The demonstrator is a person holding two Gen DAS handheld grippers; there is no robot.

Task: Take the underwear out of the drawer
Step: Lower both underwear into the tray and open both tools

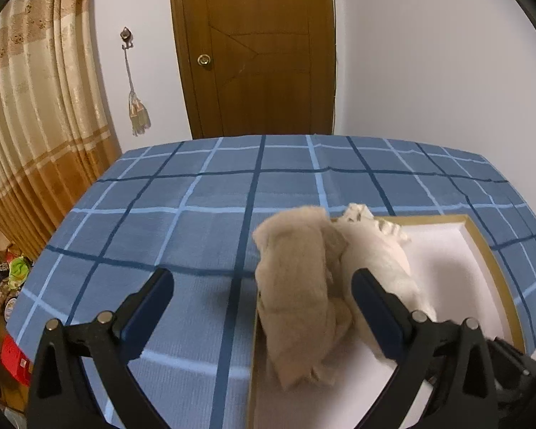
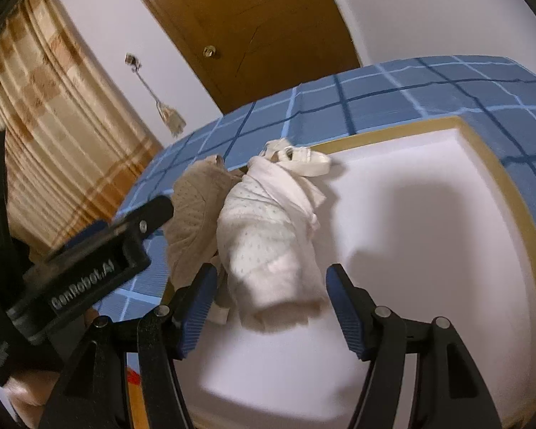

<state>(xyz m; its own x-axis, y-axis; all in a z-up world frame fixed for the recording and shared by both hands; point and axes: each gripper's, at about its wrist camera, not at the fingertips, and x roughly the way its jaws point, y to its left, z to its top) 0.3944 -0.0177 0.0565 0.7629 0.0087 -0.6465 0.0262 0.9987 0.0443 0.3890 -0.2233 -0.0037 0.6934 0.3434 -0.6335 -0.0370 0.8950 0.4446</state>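
Right wrist view shows the right gripper (image 2: 271, 307) with its 2 blue-padded jaws parted about halfway, holding nothing: the rolled cream-white dotted cotton underwear (image 2: 268, 246) lies between and just ahead of the pads, and no pad presses on it. Its long axis runs away from the tool, roughly in line with the fingers, from the near rolled end to the elastic band at the far end. It rests inside the shallow white-lined drawer with a tan wooden rim (image 2: 482, 150), against the left wall. Just beside it, draped over that left rim, sits the crumpled beige mesh underwear (image 2: 193, 221).

From the left wrist view, the left gripper (image 1: 264, 307) stands wide open and empty, 1 finger over the blue plaid bedspread (image 1: 160, 193) and the other over the drawer, with the beige piece between them and untouched.

Judging by this, each tool is nearest its own garment: right for the cream roll, left for the beige. A straight push forward along the roll's length, then closing across its width, looks the natural pickup.
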